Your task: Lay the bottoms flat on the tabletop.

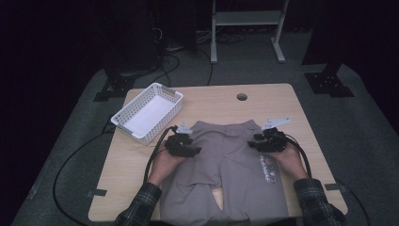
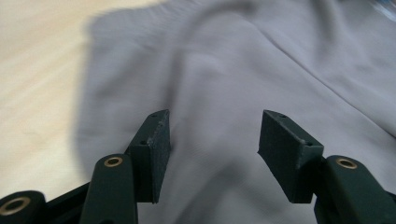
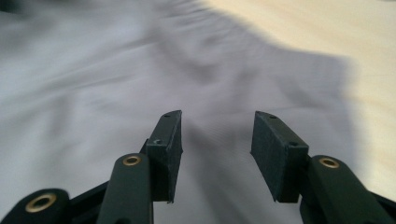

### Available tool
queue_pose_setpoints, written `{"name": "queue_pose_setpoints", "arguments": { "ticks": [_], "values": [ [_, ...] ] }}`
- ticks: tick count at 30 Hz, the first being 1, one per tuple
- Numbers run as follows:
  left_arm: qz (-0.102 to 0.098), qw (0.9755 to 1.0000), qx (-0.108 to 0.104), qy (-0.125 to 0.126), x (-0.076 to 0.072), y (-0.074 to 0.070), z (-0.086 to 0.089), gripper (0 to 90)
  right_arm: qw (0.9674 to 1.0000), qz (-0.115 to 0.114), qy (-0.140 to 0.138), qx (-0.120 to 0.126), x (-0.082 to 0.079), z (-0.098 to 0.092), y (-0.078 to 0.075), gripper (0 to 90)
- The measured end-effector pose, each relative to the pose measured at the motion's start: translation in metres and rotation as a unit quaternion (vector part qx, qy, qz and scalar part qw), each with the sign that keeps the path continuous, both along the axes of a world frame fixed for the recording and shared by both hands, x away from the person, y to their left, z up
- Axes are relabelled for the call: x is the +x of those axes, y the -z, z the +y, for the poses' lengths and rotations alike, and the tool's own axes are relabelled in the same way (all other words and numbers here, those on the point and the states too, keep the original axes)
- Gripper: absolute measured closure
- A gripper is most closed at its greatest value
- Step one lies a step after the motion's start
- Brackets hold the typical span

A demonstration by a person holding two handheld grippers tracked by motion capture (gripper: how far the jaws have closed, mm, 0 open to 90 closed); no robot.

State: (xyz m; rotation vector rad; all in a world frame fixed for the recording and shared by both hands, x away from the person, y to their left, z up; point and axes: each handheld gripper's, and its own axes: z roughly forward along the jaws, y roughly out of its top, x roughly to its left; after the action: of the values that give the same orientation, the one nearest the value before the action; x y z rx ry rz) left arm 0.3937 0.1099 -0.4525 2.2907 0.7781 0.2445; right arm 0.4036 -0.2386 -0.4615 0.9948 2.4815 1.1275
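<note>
Grey shorts [image 1: 226, 165] lay spread flat on the wooden counter [image 1: 282, 101], left claw [image 1: 184, 143] and right claw [image 1: 263, 141] poised over the waistband corners (both released, nothing pinched), white basket [image 1: 148, 112] stood beside the shorts.

grey shorts [image 1: 226, 160] with small printed logo, white basket [image 1: 148, 112], pale wooden table [image 1: 282, 101], plaid sleeves [image 1: 141, 207]

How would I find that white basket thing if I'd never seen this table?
Start at the light wooden table and look to its far left corner, beyond the grey fabric shorts spread in the middle. There sits the white rectangular plastic basket, turned at a slant near the table's edge. It is the one hard, boxy thing with holed walls, and nothing can be seen inside it.
</note>
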Motion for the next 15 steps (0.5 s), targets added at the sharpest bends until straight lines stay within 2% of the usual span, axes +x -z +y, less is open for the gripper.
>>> {"name": "queue_pose_setpoints", "arguments": {
  "ticks": [1, 3, 5, 8, 12, 15],
  "values": [
    [0.001, 0.9998, 0.016, 0.009, -0.002, 0.002, -0.005, 42.6, 0.9998, 0.001, -0.018, -0.006, -0.006, 0.004, 0.002, 51.7],
    [0.005, 0.9990, 0.038, 0.022, -0.005, 0.008, -0.012, 42.7, 0.9983, 0.003, -0.043, -0.040, -0.014, 0.012, 0.005, 51.4],
    [0.002, 0.9988, 0.038, 0.030, -0.008, 0.011, -0.018, 42.1, 0.9966, 0.012, -0.049, -0.065, -0.017, 0.016, 0.008, 51.0],
    [0.001, 0.9978, 0.047, 0.046, -0.014, 0.011, -0.034, 43.1, 0.9974, 0.014, -0.036, -0.060, -0.016, 0.010, 0.009, 51.6],
    [-0.003, 0.9968, 0.041, 0.068, -0.020, 0.012, -0.052, 42.8, 0.9987, 0.009, -0.009, -0.049, -0.012, -0.011, 0.011, 53.4],
    [0.009, 0.9966, 0.035, 0.074, -0.020, 0.011, -0.059, 40.4, 0.9990, 0.007, -0.001, -0.044, -0.011, -0.024, 0.012, 48.6]
  ]
}}
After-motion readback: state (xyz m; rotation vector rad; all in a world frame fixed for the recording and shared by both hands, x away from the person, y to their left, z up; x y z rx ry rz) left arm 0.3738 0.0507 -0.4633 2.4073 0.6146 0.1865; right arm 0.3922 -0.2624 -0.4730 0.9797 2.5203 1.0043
